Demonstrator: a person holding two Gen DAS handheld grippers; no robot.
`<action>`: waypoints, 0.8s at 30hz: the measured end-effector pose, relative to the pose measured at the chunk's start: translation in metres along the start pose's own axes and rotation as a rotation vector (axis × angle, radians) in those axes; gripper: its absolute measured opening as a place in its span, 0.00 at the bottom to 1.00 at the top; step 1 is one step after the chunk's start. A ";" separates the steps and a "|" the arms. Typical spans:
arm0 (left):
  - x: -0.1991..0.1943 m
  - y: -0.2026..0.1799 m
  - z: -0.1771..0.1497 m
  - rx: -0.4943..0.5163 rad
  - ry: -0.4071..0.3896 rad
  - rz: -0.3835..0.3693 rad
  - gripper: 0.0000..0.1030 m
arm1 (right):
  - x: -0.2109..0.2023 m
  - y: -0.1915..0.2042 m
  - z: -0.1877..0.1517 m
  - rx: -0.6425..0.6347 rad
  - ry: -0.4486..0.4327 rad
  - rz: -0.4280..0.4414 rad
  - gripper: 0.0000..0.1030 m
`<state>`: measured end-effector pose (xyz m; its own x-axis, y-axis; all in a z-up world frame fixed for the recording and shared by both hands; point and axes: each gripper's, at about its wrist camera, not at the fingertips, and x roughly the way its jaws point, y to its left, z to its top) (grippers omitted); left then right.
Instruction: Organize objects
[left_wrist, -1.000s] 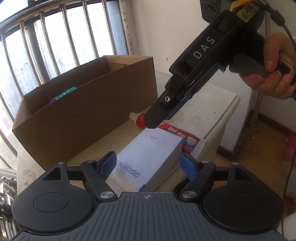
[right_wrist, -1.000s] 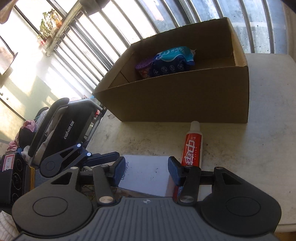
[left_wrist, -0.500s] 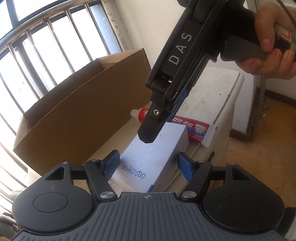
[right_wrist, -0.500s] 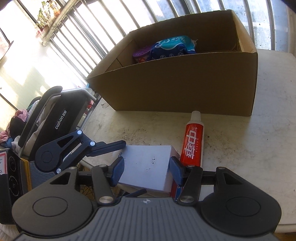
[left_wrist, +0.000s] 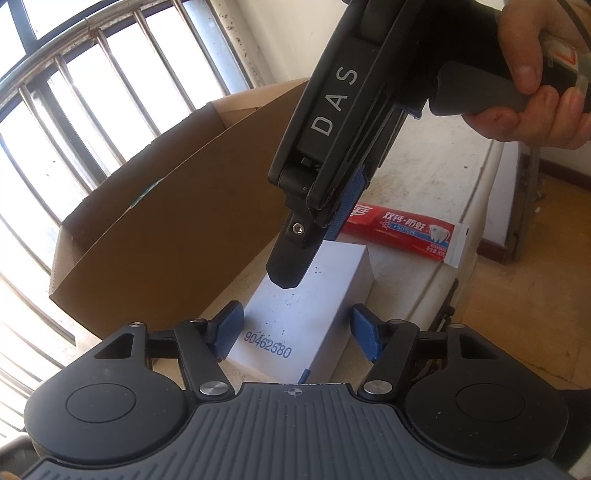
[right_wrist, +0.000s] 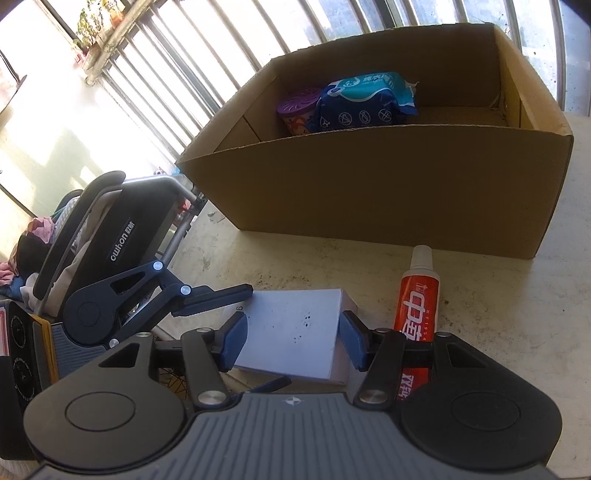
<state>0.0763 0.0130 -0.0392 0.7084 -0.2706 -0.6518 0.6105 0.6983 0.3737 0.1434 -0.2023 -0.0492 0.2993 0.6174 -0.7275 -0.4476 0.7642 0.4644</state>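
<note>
At the left of the right wrist view, the left gripper (right_wrist: 221, 301) reaches in from the frame's left edge, one dark finger lying along the far left corner of the white box (right_wrist: 291, 334). That box sits in the lower middle of the frame on the pale surface (right_wrist: 498, 314), near its front edge, a printed number on the end nearest the left gripper. The left wrist view shows the left gripper's blue pads (left_wrist: 229, 328) standing either side of that numbered end: the left one is at or just off the box's side, while the right one is clearly apart from it. These fingers have just been closing, with the box between them, but they are not yet clamped.

Moving right, the right gripper (right_wrist: 291, 341) straddles the same box across its width, pads just off both sides and not pressing. Its fingers have been opening a little with the box between them. So both grippers bracket one box, neither gripping. The box's long axis runs away from the left gripper, crosswise to the right one.

Further right lies the red toothpaste tube (right_wrist: 415, 310), just beside the box, cap pointing toward the cardboard carton (right_wrist: 388, 192) in the upper half of the frame. The carton is open-topped and already holds a blue wipes pack (right_wrist: 365, 101) and a purple tub (right_wrist: 297, 112).
</note>
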 end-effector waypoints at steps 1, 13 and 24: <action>0.001 0.002 -0.001 0.000 0.003 0.010 0.63 | 0.002 0.000 0.001 0.001 -0.002 0.002 0.57; -0.016 0.015 -0.015 -0.133 -0.060 0.079 0.73 | 0.004 -0.002 0.002 0.037 -0.020 0.017 0.57; -0.020 0.024 -0.031 -0.224 -0.039 0.013 0.60 | 0.008 0.000 0.001 0.033 -0.017 0.006 0.58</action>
<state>0.0663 0.0558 -0.0378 0.7311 -0.2831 -0.6208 0.5106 0.8305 0.2226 0.1467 -0.1973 -0.0544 0.3112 0.6248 -0.7160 -0.4217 0.7660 0.4852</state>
